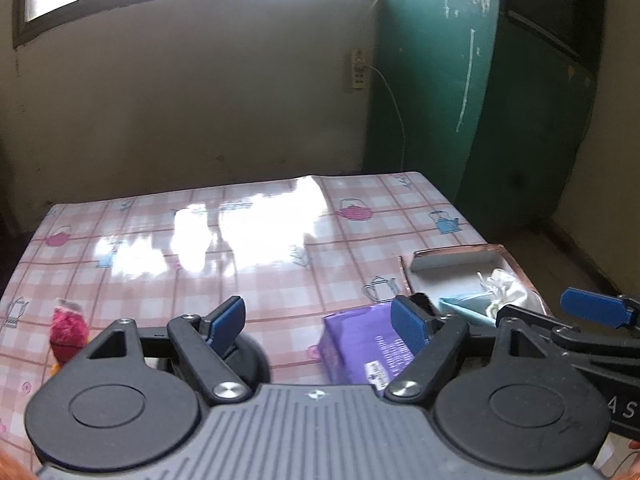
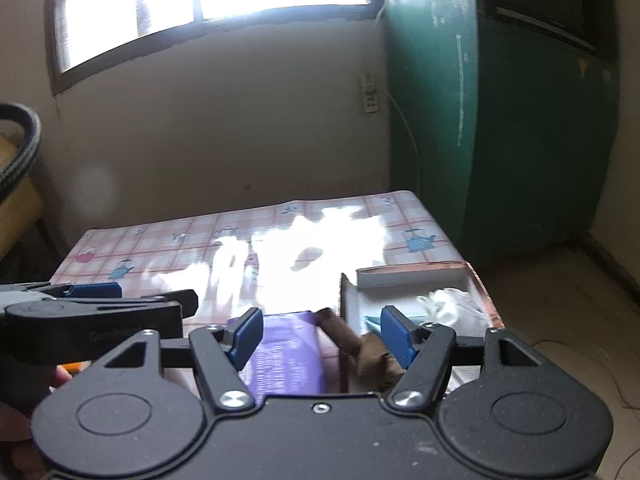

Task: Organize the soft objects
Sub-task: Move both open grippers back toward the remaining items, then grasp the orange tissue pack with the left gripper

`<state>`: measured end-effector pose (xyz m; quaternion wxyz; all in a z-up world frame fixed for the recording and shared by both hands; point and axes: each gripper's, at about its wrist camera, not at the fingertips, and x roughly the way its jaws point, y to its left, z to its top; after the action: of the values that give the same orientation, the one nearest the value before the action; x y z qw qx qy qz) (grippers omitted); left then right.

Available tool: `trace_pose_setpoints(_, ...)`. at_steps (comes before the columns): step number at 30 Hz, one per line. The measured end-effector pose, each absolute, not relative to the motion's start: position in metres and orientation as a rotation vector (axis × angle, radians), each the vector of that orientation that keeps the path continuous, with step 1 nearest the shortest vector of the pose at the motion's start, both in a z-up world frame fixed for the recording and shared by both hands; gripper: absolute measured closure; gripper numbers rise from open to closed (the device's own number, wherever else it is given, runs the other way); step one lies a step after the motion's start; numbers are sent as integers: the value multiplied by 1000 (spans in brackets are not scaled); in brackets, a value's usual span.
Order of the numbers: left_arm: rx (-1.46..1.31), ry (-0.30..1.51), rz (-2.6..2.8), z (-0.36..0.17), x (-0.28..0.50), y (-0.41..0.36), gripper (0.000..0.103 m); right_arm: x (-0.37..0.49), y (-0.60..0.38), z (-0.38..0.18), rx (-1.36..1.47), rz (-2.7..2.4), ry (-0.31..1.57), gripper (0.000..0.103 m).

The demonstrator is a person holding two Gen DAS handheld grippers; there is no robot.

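Note:
My left gripper [image 1: 318,326] hangs open over the near part of the checked tablecloth [image 1: 224,264], with nothing between its blue pads. A purple packet [image 1: 360,344] lies just to its right, and a red plush toy [image 1: 68,332] stands at the near left. My right gripper [image 2: 322,336] is open too, above the purple packet [image 2: 280,356] and a brown soft thing [image 2: 352,340] beside it; its pads touch neither. An open box [image 2: 404,278] at the right holds a white cloth [image 2: 452,300] and a pale blue item [image 1: 464,308].
The table's right edge runs beside the box [image 1: 452,262]; past it are floor and a green door [image 1: 440,80]. A wall with a window stands behind the table. A dark-rimmed basket [image 2: 20,140] is off the table's left side. One finger [image 2: 96,290] of the left gripper shows at the left.

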<state>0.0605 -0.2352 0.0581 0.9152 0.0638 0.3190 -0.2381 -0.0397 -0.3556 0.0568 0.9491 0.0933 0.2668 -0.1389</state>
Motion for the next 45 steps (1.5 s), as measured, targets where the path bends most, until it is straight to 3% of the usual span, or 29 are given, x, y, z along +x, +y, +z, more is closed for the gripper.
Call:
trace_pose_setpoints(32,-36,710,-172,27,76,-34,20,31,-158,25,64,102,616,25)
trace_pose_setpoints(45,-105,798,50,-14,86,63,17,77,-70,-68,1,268,771,18)
